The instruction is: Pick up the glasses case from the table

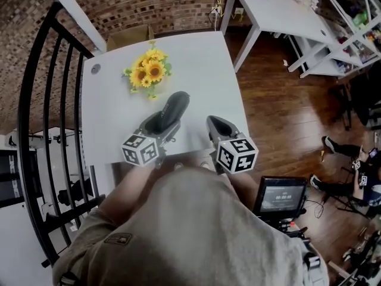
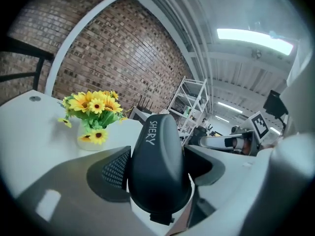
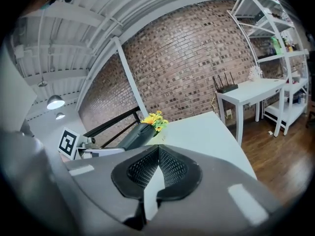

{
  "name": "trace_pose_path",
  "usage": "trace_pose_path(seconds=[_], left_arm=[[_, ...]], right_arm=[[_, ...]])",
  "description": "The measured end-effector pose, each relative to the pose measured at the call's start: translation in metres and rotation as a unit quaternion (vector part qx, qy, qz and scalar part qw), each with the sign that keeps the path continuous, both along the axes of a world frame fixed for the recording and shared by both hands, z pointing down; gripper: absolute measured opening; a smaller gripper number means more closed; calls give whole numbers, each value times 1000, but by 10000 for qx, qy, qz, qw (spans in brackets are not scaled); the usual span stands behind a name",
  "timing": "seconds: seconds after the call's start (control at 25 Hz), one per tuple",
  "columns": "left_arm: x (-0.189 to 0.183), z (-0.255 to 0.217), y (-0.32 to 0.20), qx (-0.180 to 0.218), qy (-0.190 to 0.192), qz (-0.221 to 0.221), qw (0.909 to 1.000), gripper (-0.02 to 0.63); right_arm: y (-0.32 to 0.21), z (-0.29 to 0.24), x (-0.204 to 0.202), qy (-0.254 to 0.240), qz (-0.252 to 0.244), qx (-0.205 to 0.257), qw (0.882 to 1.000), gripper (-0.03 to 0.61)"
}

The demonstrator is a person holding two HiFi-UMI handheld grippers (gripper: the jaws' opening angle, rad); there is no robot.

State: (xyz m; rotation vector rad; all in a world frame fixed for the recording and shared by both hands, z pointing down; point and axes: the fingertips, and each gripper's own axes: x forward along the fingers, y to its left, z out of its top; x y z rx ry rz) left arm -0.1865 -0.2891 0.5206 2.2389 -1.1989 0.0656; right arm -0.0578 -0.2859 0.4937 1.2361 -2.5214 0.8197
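Gripping the dark glasses case [image 2: 157, 156] by its near end, the left gripper [image 1: 162, 125] has its jaws clamped on both sides, over the counter's [image 1: 205, 64] near edge. The right gripper [image 1: 213, 123] sits just beside it, jaws pressed together with nothing between, close to the right edge. The case points at the flowers [image 1: 149, 70], near but apart. Bare counter lies right of and behind the flowers.

Flowers [image 1: 147, 70] on table [image 1: 199, 61] (behind case [image 1: 172, 108])
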Motion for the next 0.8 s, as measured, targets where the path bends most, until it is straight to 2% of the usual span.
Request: trace_pose_path(seconds=[0.36,0.8], left_arm=[[-6,-31,30,118,586,-182,9980,336],[0,-35,46,124,532,-31,9985,336]], right_arm=[[13,-6,1,-8,-43,78,10000,12],[27,-1,-4,5,-177,4,9998,11]])
